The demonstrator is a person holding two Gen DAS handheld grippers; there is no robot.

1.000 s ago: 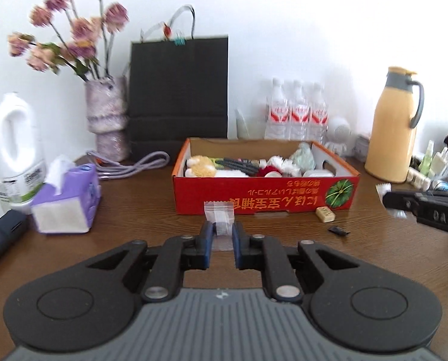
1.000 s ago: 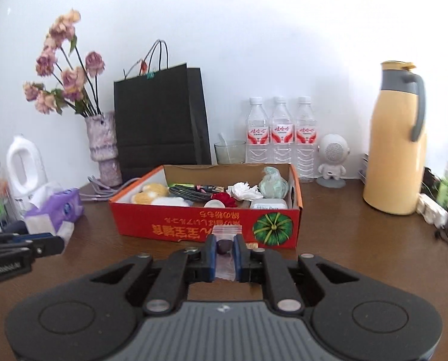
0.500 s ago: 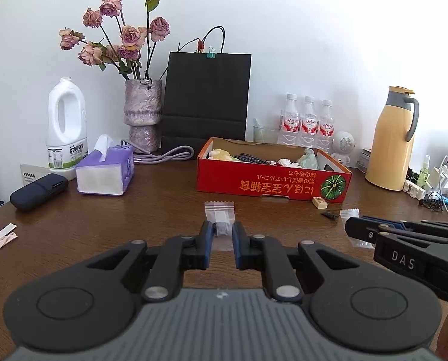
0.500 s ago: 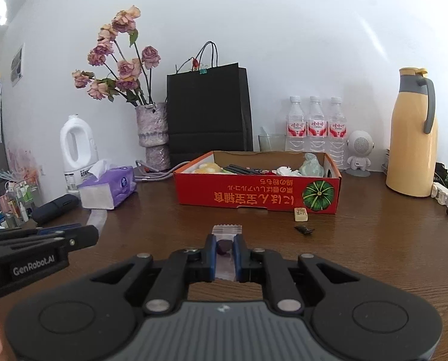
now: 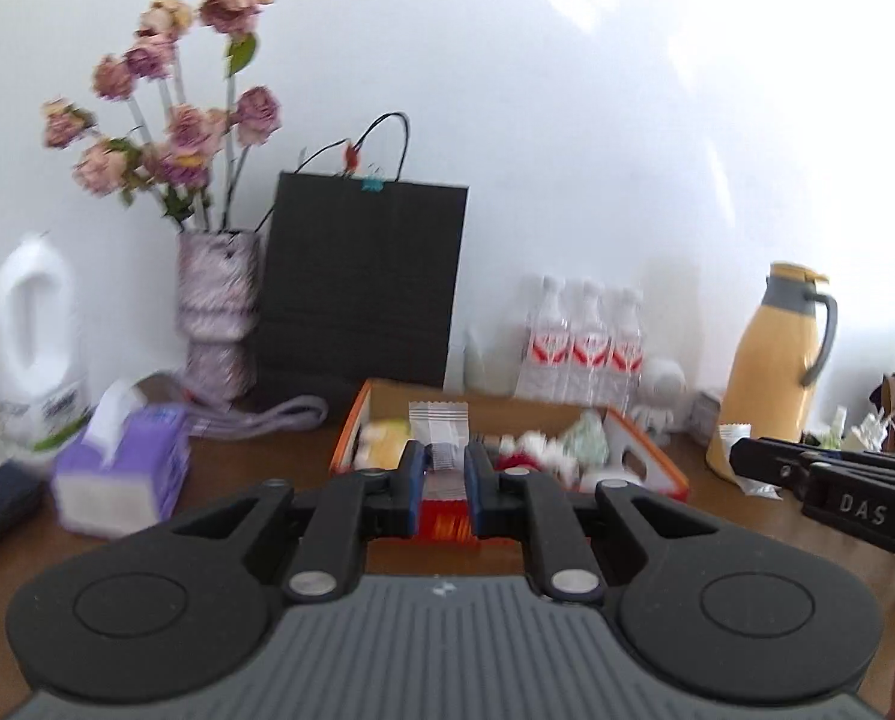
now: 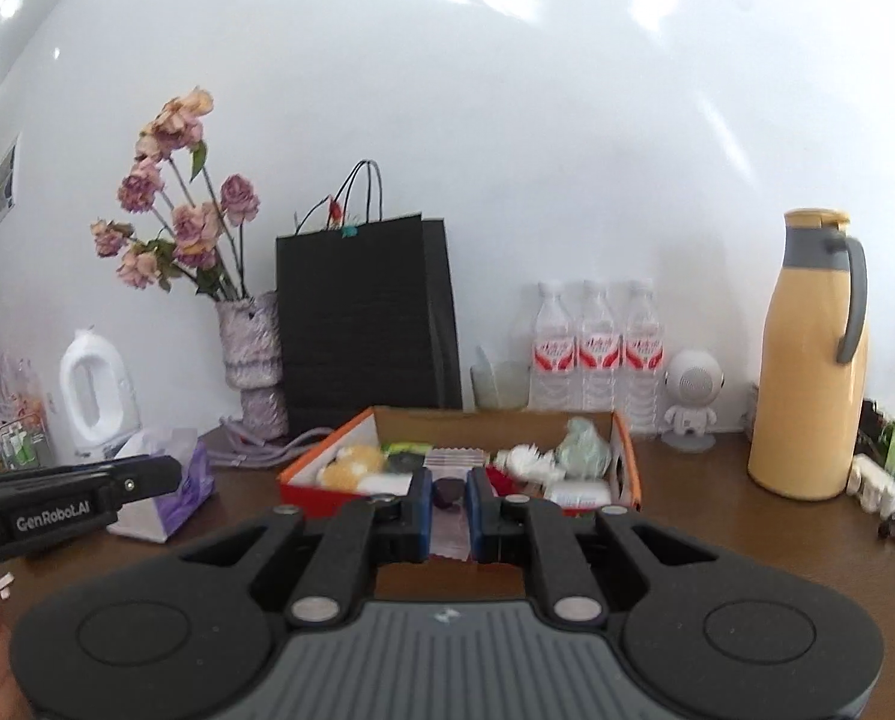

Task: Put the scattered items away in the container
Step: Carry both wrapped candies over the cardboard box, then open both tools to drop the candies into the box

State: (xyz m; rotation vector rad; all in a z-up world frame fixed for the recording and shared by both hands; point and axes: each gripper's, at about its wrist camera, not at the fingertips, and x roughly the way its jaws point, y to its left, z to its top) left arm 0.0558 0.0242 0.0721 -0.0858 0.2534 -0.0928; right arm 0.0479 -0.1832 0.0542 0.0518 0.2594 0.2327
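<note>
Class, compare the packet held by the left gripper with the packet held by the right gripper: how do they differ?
The left packet looks white and opaque; the right packet is clear, showing a dark purple piece. The left packet stands tall above the fingertips; the right packet barely clears them. Both are small and pinched before the red box.

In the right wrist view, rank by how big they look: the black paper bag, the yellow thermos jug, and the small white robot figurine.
1. Black paper bag, largest.
2. Yellow thermos jug with grey handle, slightly smaller, though fisheye stretching near the edge makes this uncertain.
3. Small white round-headed robot figurine, clearly smallest.
</note>
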